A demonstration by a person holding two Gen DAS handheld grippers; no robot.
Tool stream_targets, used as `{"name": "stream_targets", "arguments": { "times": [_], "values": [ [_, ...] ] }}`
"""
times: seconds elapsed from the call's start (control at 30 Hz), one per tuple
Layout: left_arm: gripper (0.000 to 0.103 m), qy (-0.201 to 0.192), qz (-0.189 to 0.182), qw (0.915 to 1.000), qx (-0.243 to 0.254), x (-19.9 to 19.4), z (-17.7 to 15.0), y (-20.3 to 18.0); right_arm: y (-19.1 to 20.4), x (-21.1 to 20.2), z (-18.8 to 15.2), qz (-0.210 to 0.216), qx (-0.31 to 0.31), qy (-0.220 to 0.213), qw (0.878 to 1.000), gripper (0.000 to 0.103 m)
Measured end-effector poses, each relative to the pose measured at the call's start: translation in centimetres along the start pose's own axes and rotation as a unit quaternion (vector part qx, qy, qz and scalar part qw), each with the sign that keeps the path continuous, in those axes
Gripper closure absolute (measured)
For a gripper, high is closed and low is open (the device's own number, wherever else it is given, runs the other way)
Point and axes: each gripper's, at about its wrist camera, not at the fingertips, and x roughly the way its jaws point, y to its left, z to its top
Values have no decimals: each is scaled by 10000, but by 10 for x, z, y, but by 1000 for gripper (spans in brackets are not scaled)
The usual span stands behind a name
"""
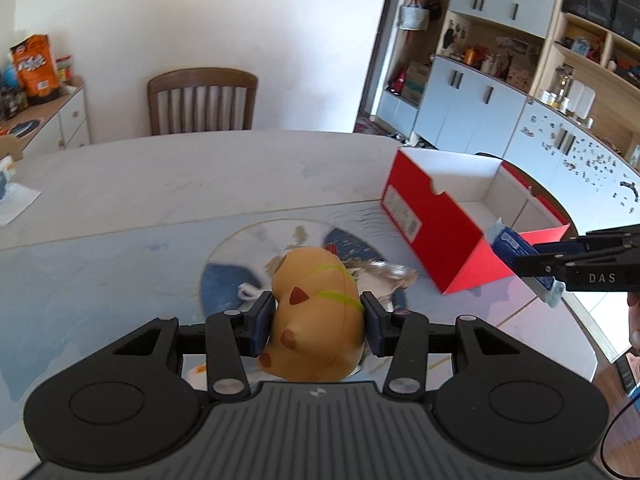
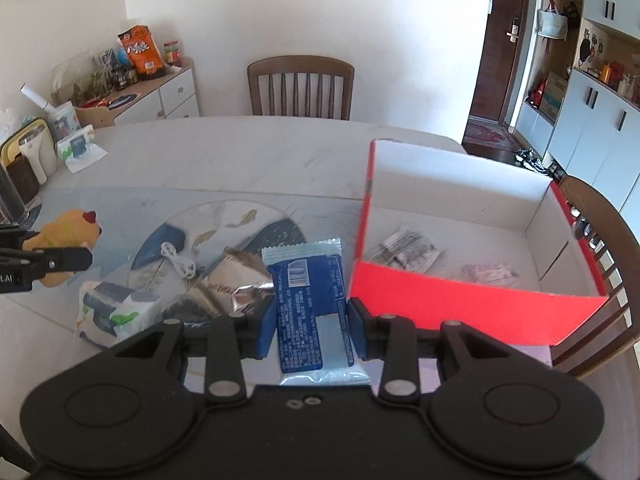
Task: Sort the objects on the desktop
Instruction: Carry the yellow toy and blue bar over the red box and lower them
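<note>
My left gripper (image 1: pixel 318 326) is shut on an orange toy animal (image 1: pixel 316 316) with brown ears and yellow straps, held above the table mat. From the right wrist view the same toy (image 2: pixel 66 240) hangs at the far left. My right gripper (image 2: pixel 312 326) is shut on a blue snack packet (image 2: pixel 310 300), held just left of the red box (image 2: pixel 460 296). That packet (image 1: pixel 514 246) shows in the left wrist view by the box's near corner. The red box (image 1: pixel 436 220) has a white inside with two flat packets (image 2: pixel 408 248) on its floor.
On the mat lie a white cable (image 2: pixel 178 260), a silver foil bag (image 2: pixel 236 276) and a tissue pack (image 2: pixel 116 304). A wooden chair (image 2: pixel 300 86) stands behind the table, another chair (image 2: pixel 600 240) at the right. A sideboard (image 2: pixel 160 84) with snacks stands at back left.
</note>
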Motion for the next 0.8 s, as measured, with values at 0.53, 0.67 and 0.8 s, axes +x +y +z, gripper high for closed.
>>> {"name": "stream_targets", "arguments": {
  "times": [0.53,0.67,0.8],
  "values": [
    [58,-32,-460,9976,508,44,42,-84,-59,3,14,5,322,-123,9994,66],
    [58,-69,-550,9962,668,59,56,-110,-76,6,18,-18,301,-128,9995,66],
    [58,-86,-614,9952,756,73,70,-133,-96,9,27,-57,239,-142,9996,66]
  ]
}}
